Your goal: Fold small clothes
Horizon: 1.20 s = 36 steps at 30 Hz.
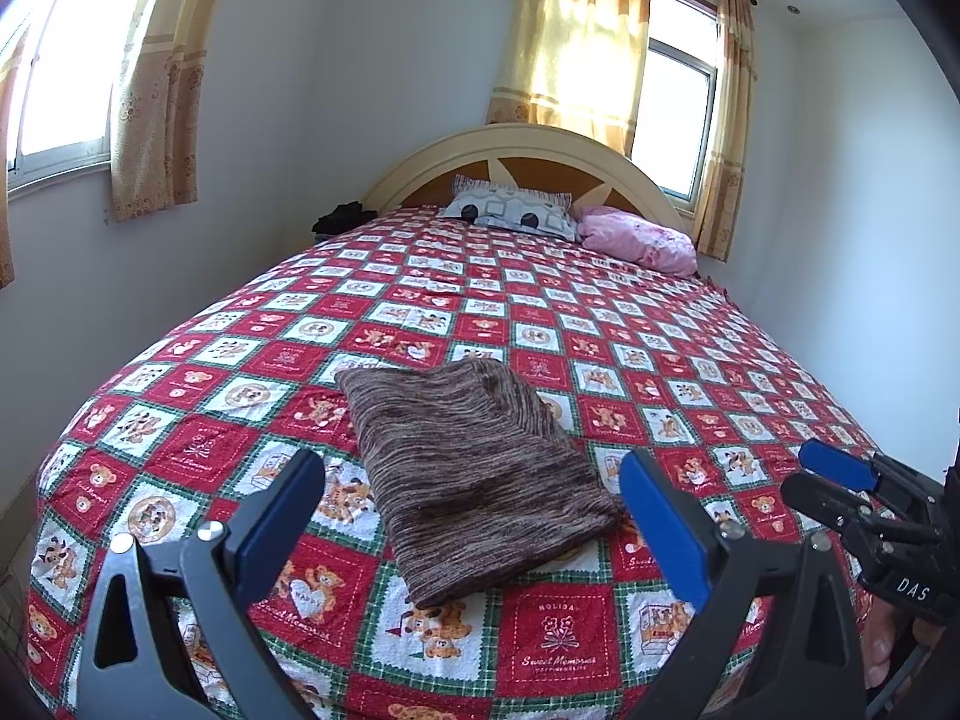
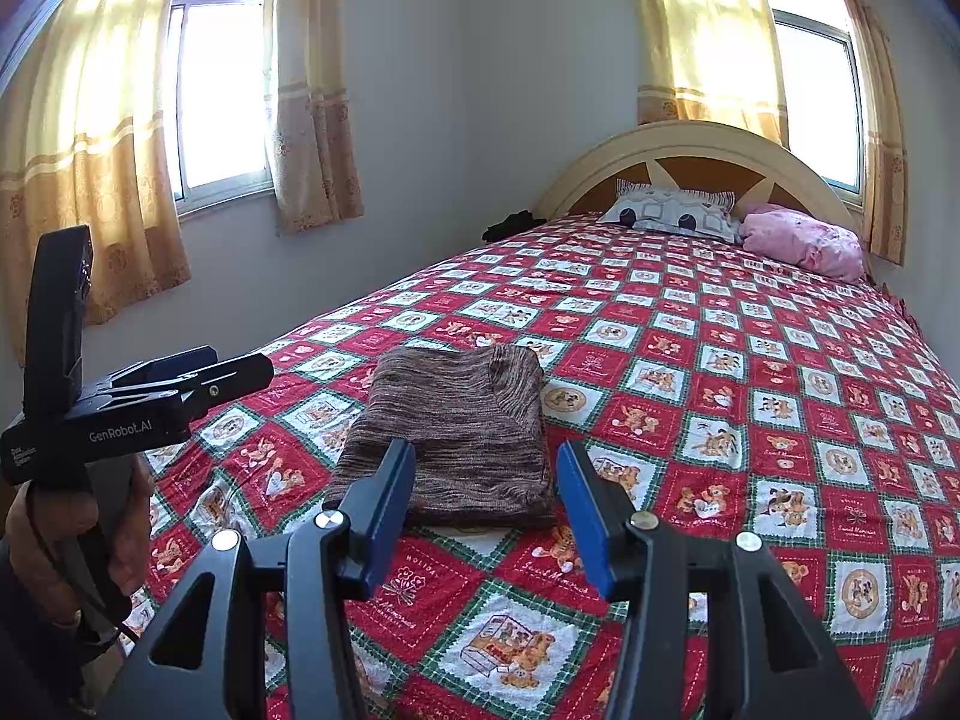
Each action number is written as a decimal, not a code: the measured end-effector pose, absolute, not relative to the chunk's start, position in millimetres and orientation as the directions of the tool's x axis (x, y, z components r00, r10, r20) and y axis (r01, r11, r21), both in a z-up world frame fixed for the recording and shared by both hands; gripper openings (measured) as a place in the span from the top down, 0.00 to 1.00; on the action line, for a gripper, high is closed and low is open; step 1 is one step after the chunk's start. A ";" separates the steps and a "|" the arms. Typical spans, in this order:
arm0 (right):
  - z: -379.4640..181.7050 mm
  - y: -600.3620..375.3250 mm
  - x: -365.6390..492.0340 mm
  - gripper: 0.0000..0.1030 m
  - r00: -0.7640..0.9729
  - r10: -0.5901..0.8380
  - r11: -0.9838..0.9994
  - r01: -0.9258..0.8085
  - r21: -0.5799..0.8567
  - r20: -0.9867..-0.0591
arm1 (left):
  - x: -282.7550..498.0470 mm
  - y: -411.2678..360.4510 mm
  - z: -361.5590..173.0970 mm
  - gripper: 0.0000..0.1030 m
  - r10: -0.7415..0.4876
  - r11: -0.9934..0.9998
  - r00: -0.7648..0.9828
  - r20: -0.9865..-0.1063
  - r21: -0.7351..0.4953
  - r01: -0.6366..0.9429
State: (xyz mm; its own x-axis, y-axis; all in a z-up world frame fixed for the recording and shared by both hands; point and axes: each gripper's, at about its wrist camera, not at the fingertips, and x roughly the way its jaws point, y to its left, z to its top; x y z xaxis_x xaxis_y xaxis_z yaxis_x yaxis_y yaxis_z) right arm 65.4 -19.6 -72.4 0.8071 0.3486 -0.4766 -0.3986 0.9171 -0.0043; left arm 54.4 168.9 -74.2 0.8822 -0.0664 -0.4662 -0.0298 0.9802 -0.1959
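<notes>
A brown striped garment (image 1: 474,480) lies folded flat on the red patchwork bedspread (image 1: 600,324), near the foot of the bed and well apart from the two pillows (image 1: 510,210) at the headboard. Both tools hover just short of it — the left gripper (image 1: 474,516) spread wide, the right gripper (image 2: 486,510) about half open, neither holding anything.

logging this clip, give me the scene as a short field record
garment: brown striped knit, folded, lying flat on the bedspread
surface: red patchwork bedspread
left gripper: open, empty, apart from the garment
right gripper: open, empty, apart from the garment
pillows: patterned pillow and pink pillow at the headboard
task state: garment looks folded already
</notes>
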 end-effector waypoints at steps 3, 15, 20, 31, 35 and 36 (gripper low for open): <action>-72.5 -19.7 65.3 0.50 0.807 0.348 0.917 -0.398 -0.004 -0.477 | 54.6 170.1 -73.7 0.02 -0.068 0.980 0.882 -0.467 -0.195 -0.028; -74.0 -17.3 65.4 0.50 0.813 0.346 0.920 -0.392 -0.002 -0.469 | 56.9 172.4 -73.3 0.00 -0.062 0.983 0.880 -0.471 -0.183 -0.029; -74.0 -16.3 65.3 0.50 0.814 0.344 0.921 -0.390 -0.002 -0.468 | 62.2 174.2 -74.6 0.00 -0.072 0.984 0.862 -0.501 -0.175 -0.019; -72.9 -13.5 65.6 0.50 0.821 0.341 0.923 -0.384 0.000 -0.458 | 61.6 174.8 -73.2 0.00 -0.069 0.984 0.869 -0.490 -0.178 -0.022; -74.7 -12.1 65.1 0.50 0.820 0.340 0.923 -0.384 -0.002 -0.461 | 60.5 173.5 -74.3 0.00 -0.060 0.987 0.878 -0.476 -0.160 -0.019; -74.7 -12.0 65.2 0.50 0.819 0.340 0.923 -0.384 -0.001 -0.462 | 59.4 172.0 -74.3 0.00 -0.052 0.989 0.882 -0.469 -0.147 -0.020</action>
State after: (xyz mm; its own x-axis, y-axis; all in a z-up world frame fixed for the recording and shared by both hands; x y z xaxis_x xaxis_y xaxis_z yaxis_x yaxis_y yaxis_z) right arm 65.2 -12.0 -74.7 0.8192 0.3403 -0.4617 -0.3841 0.9233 -0.0012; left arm 59.4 172.0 -74.3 0.8817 -0.0519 -0.4689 -0.0201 0.9889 -0.1472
